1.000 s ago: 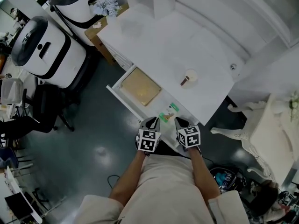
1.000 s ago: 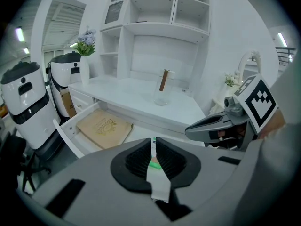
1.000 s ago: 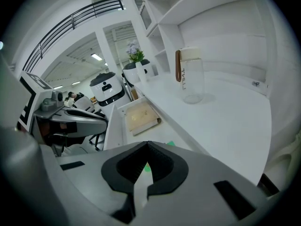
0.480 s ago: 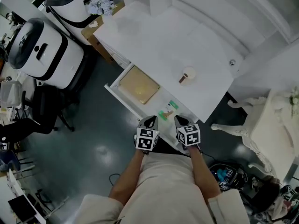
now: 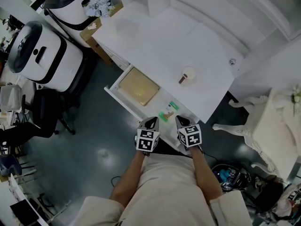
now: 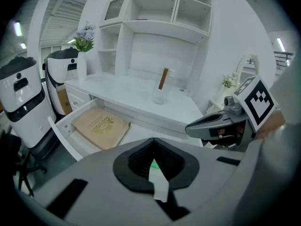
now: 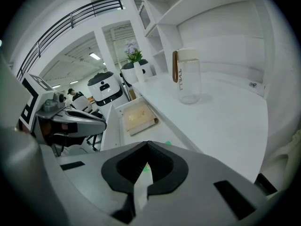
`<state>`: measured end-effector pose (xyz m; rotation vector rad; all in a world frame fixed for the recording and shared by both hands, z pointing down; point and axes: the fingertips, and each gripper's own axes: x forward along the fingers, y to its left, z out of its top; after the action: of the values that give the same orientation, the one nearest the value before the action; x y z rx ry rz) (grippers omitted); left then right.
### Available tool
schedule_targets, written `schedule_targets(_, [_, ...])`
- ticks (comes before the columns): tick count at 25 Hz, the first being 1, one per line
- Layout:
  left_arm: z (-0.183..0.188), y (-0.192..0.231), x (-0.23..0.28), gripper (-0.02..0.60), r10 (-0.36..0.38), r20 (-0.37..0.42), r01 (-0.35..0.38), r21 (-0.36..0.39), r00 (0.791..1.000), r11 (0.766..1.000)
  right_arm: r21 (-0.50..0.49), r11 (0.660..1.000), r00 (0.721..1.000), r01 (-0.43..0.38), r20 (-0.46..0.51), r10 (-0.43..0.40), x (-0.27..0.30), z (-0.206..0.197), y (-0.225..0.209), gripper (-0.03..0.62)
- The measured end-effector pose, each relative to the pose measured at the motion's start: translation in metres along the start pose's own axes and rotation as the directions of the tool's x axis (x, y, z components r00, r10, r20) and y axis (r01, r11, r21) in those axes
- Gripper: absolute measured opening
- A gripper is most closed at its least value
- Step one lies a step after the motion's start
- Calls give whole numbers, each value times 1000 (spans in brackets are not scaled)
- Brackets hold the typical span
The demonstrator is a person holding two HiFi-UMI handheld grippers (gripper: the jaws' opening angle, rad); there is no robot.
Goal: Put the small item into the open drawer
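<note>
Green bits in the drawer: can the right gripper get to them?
Probably yes. The drawer is open with nothing over the green bits, and the right gripper hangs close beside them. Its jaws are shut and must open first.

two tongs point(image 5: 152, 121) point(image 5: 179, 120), one open drawer point(image 5: 120, 100), two green items point(image 5: 174, 106), one bottle point(image 5: 188, 75), one booklet point(image 5: 138, 86)

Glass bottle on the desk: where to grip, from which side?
The glass bottle stands upright with the shelf back behind it. I'd come in level from the front edge of the desk and close across the round clear body, below the white lid, off the brown strap.
</note>
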<state>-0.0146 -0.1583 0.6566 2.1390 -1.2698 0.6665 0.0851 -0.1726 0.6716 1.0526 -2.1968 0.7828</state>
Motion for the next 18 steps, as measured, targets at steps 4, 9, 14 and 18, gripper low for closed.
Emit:
schedule_targets(4, [-2, 0, 1, 17, -1, -6, 1, 2, 1000, 1000, 11, 1000, 1000, 10, 5, -10, -1, 0, -4, 23])
schedule_targets(9, [0, -1, 0, 17, -1, -5, 1, 11, 1000, 1000, 3, 1000, 1000, 11, 0, -11, -2, 0, -4, 23])
schedule_targets(14, [-1, -2, 2, 17, -13, -6, 13, 6, 1000, 1000, -6, 1000, 1000, 14, -2, -14, 0, 0, -6, 23])
schedule_targets(18, [0, -4, 3, 17, -21, -7, 21, 6, 1000, 1000, -9, 1000, 1000, 11, -5, -11, 0, 0, -7, 23])
